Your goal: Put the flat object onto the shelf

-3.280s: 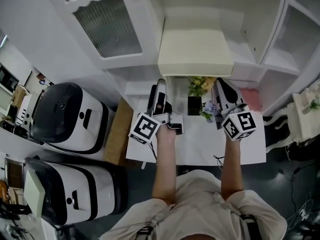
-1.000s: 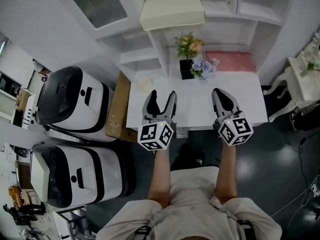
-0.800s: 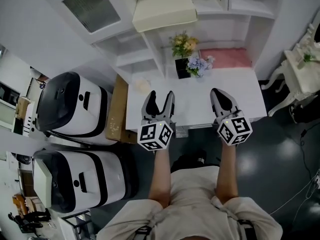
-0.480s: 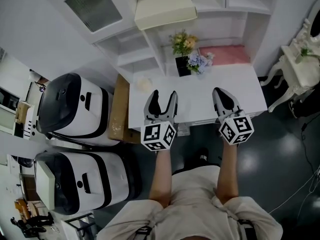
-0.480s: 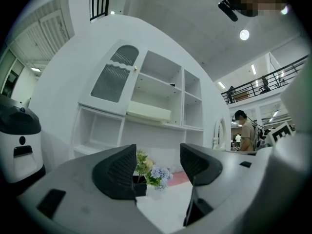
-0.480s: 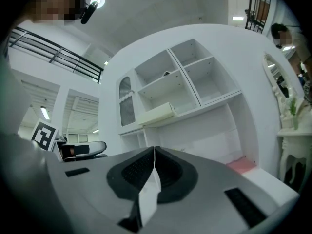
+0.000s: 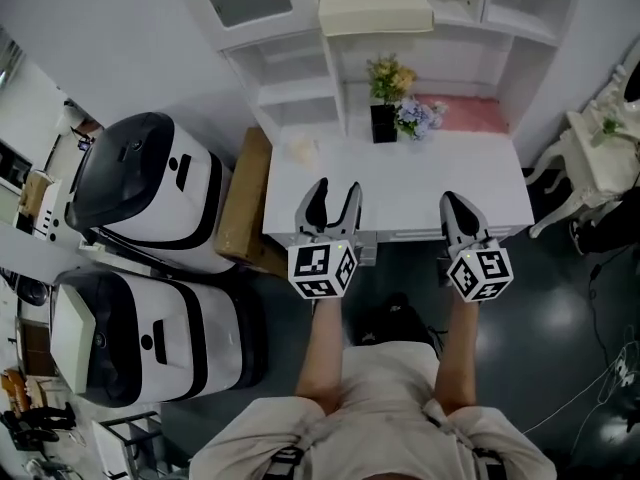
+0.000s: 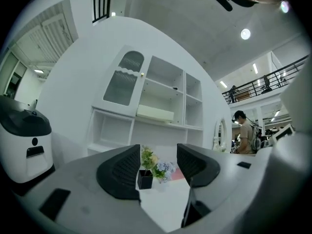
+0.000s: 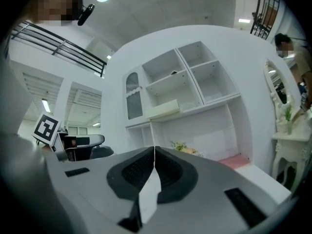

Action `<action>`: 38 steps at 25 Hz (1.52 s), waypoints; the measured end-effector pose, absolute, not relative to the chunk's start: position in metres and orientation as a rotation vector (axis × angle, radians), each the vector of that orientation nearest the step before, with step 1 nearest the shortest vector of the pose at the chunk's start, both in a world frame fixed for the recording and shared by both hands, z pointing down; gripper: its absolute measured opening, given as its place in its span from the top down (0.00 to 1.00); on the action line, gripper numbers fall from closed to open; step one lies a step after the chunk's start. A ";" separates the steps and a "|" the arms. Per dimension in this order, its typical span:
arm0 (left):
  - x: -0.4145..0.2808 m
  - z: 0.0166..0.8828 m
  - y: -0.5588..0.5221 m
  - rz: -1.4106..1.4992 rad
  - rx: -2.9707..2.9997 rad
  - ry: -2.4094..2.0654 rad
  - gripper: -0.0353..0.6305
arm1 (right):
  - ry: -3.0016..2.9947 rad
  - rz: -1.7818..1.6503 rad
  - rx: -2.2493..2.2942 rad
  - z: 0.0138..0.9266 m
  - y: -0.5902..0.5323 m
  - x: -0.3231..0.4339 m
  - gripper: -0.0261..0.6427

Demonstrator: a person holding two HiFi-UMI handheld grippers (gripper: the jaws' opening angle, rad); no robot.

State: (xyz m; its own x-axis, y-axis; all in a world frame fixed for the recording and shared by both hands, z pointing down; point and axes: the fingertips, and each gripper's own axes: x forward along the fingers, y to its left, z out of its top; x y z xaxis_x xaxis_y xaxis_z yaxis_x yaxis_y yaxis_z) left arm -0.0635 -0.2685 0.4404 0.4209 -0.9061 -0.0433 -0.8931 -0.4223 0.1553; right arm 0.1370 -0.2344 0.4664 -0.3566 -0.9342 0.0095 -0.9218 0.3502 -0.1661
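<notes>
The flat cream object point(image 7: 375, 8) lies on the upper shelf of the white cabinet, also visible in the left gripper view point(image 8: 155, 113) and the right gripper view point(image 9: 163, 109). Both grippers hang level at the front edge of the white desk point(image 7: 400, 193), well short of the shelf. My left gripper point(image 7: 335, 193) point(image 8: 158, 165) is open; its jaws have just been closing, with nothing between them. My right gripper point(image 7: 452, 200) point(image 9: 154, 152) is shut, pads pressed together and holding nothing.
A black pot of flowers point(image 7: 384, 123) and a pink cloth point(image 7: 470, 113) sit at the desk's back. A small pale round thing point(image 7: 300, 150) lies at its left. Two white-and-black machines point(image 7: 150, 203) and a cardboard box point(image 7: 245, 208) stand to the left. A person point(image 8: 243, 130) stands far right.
Both grippers have drawn back from the shelf and flowers to the desk's front edge. The left jaws stand a little narrower. The flat object stays on the shelf.
</notes>
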 end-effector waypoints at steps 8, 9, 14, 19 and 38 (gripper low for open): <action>-0.074 0.438 -0.255 -0.220 2.545 -1.619 0.79 | 2.550 -0.150 -1.711 0.448 -0.231 0.118 0.86; -0.075 0.437 -0.252 -0.217 2.555 -1.616 0.81 | 2.564 -0.145 -1.710 0.449 -0.230 0.115 0.86; -0.081 0.434 -0.242 -0.244 2.572 -1.623 0.85 | 2.574 -0.146 -1.684 0.447 -0.226 0.104 0.86; -0.083 0.433 -0.237 -0.242 2.581 -1.608 0.87 | 2.591 -0.138 -1.665 0.447 -0.222 0.093 0.86; -0.058 0.442 -0.232 -0.063 2.688 -1.651 0.93 | 2.648 -0.118 -1.670 0.451 -0.203 0.088 0.86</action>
State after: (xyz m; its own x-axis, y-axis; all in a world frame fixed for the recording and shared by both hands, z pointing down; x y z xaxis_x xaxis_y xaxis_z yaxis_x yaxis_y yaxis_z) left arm -0.0581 -0.2317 0.4418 0.4518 -0.8912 -0.0409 -0.8917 -0.4525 0.0094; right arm 0.0879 -0.2026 0.4513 -0.4318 -0.9014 0.0324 -0.9007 0.4290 -0.0684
